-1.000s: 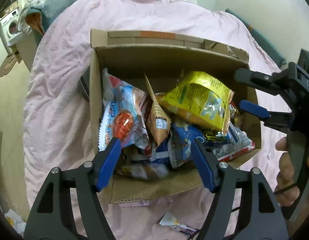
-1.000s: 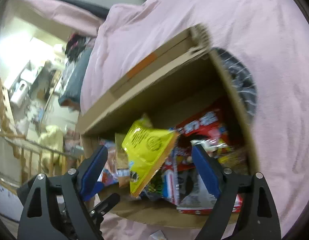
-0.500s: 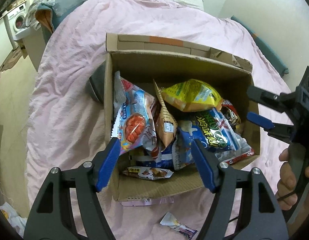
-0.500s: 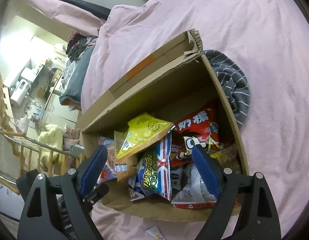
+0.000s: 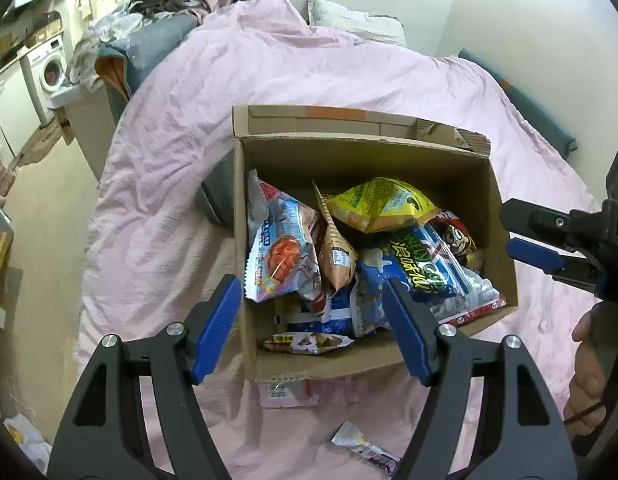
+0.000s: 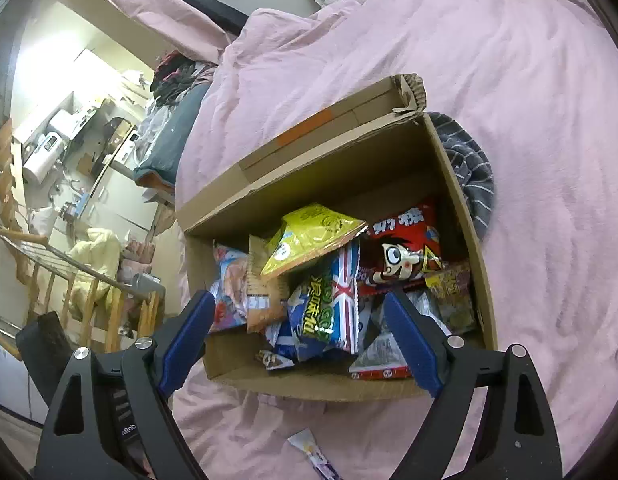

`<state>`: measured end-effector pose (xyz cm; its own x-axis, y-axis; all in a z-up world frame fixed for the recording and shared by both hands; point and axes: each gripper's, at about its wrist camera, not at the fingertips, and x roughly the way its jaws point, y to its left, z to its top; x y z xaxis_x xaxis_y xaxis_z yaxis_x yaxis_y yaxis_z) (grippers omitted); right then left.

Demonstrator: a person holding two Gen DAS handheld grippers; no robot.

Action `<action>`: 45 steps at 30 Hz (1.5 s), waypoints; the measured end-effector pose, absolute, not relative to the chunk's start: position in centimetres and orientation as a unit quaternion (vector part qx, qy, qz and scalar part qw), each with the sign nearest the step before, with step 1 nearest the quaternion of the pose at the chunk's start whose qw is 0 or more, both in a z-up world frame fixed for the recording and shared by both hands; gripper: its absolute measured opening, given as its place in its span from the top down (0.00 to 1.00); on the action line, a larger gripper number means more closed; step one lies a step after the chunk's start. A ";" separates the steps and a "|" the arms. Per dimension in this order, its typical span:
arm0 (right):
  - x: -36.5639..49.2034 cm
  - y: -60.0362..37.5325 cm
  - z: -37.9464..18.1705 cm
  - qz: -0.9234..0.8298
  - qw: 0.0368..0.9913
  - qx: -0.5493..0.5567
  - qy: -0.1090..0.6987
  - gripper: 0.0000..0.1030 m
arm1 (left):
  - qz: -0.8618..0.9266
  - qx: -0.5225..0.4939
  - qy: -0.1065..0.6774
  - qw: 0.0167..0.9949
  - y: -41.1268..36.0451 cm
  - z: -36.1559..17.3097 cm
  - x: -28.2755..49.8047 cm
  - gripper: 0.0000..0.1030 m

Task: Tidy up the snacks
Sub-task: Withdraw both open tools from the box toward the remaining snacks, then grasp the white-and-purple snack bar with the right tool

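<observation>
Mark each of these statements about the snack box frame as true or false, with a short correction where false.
1. The cardboard box sits on a pink bedspread. True.
2. The yellow snack bag is clamped in the right claw. False: the bag lies on top of the pile in the box, and the right claw is open with nothing in it.
3. The left claw is open and holds nothing. True.
4. The box is empty. False: it is full of snack packets, among them a red cartoon-face bag.
5. A small wrapper lies on the bedspread outside the box. True.
</observation>
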<state>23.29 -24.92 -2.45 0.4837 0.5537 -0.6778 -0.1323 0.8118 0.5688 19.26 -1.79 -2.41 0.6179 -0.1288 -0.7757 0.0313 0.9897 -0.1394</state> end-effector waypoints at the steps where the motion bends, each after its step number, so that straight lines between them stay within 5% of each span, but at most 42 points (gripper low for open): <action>1: 22.9 -24.9 -2.4 0.205 0.832 0.223 0.464 0.14 | -0.043 -0.055 0.432 0.899 -1.7 -2.3 19.0 0.32; 8: 20.3 -24.7 -2.7 0.200 0.837 0.203 0.468 0.14 | -0.031 -0.093 0.436 0.895 0.3 -2.3 17.3 0.32; 13: 18.4 -24.9 -3.1 0.197 0.834 0.208 0.472 0.14 | -0.017 -0.108 0.423 0.900 1.1 -1.9 15.9 0.09; 38: 13.3 -17.4 -11.8 0.214 0.779 0.040 0.589 0.15 | 0.025 -0.118 0.459 0.880 5.2 -4.5 11.0 0.09; 45: 11.8 -12.4 -15.6 0.240 0.737 -0.050 0.630 0.32 | 0.039 -0.150 0.470 0.869 7.6 -5.0 10.9 0.09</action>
<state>11.81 -12.42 -15.59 0.0910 0.2918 -0.9522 -0.4167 0.8795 0.2297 10.92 7.57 -5.03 0.5560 -0.0724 -0.8280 -0.2096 0.9518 -0.2240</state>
